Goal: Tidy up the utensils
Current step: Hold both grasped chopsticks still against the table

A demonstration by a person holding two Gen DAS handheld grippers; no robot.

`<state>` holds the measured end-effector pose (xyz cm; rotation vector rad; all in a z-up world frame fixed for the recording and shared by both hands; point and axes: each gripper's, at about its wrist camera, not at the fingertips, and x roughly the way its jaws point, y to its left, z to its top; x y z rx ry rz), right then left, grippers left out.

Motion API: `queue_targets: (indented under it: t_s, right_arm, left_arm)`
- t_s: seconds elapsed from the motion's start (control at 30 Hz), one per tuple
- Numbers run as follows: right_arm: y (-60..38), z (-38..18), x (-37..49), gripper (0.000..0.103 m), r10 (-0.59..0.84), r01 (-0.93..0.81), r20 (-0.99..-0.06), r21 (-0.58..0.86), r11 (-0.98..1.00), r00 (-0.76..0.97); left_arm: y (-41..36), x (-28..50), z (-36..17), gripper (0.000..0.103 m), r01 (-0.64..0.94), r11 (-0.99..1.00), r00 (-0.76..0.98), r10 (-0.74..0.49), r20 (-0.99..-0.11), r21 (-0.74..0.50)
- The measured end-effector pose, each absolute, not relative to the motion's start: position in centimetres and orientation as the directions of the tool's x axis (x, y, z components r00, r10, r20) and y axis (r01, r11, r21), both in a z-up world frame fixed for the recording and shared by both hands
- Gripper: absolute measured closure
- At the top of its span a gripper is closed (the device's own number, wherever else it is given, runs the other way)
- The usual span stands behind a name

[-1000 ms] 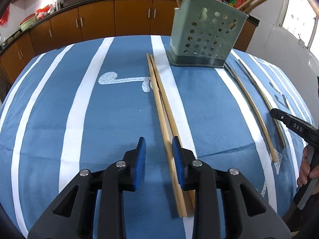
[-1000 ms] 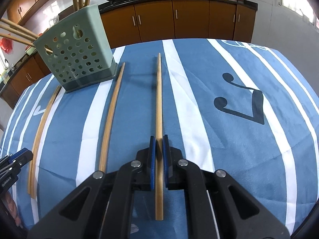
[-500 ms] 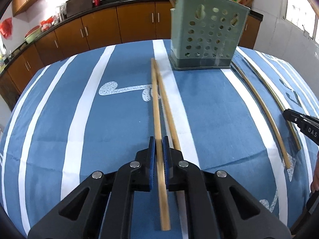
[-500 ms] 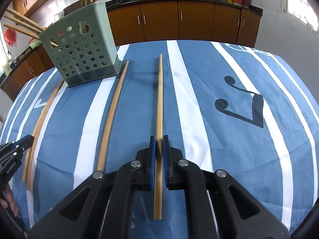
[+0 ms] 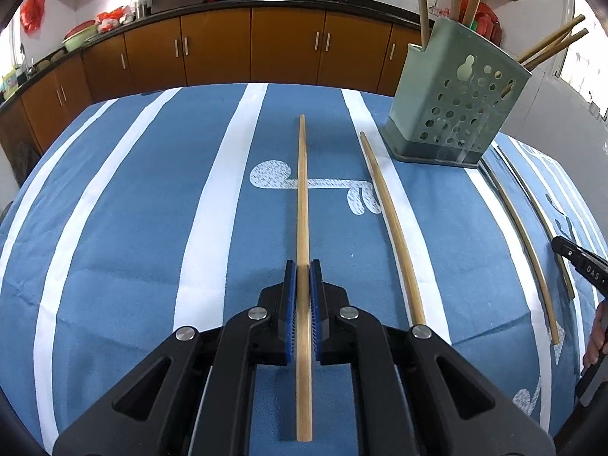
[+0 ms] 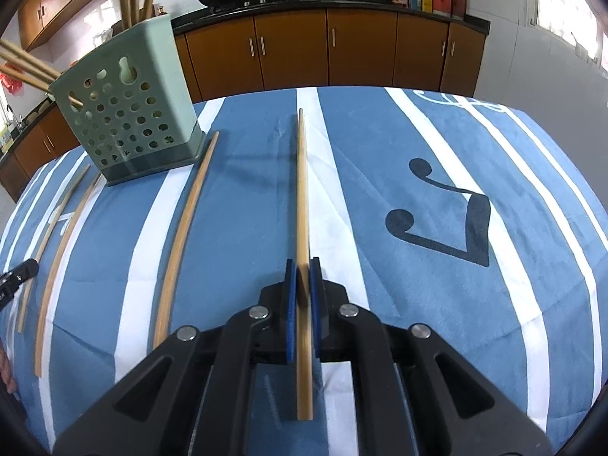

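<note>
My left gripper [image 5: 303, 266] is shut on a long wooden chopstick [image 5: 302, 197] that points straight ahead above the blue striped tablecloth. My right gripper [image 6: 303, 264] is shut on another wooden chopstick [image 6: 302, 190], also pointing ahead. A green perforated utensil holder [image 5: 456, 102] with several chopsticks in it stands at the far right in the left wrist view and at the far left in the right wrist view [image 6: 125, 114].
Loose chopsticks lie on the cloth: one [image 5: 391, 220] to the right of my left gripper and two more [image 5: 520, 235] further right. In the right wrist view one chopstick [image 6: 186, 235] lies left of my gripper. Wooden cabinets [image 5: 266, 49] stand behind the table.
My left gripper closed on a chopstick and lifted it, shifting left of the holder. My right gripper keeps its chopstick and has risen a little.
</note>
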<state>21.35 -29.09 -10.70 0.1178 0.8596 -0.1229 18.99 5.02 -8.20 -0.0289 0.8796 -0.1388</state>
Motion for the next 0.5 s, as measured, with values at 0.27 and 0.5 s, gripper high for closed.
queue_targets:
  t_s: [0.27,0.5]
  right_arm:
    - [-29.2,-10.75,21.32,0.095,-0.057,0.161,-0.761,0.063,0.985,0.646]
    - [-29.2,-10.75,21.33,0.095,-0.053,0.159,-0.762,0.067,0.985,0.646]
  left_arm:
    - [4.99,19.01,-8.22,0.095,0.106,0.991,0.629,-0.132,-0.766,-0.083]
    - [5.04,18.98,-8.22,0.095,0.107,0.99,0.629,-0.136,-0.766,-0.088]
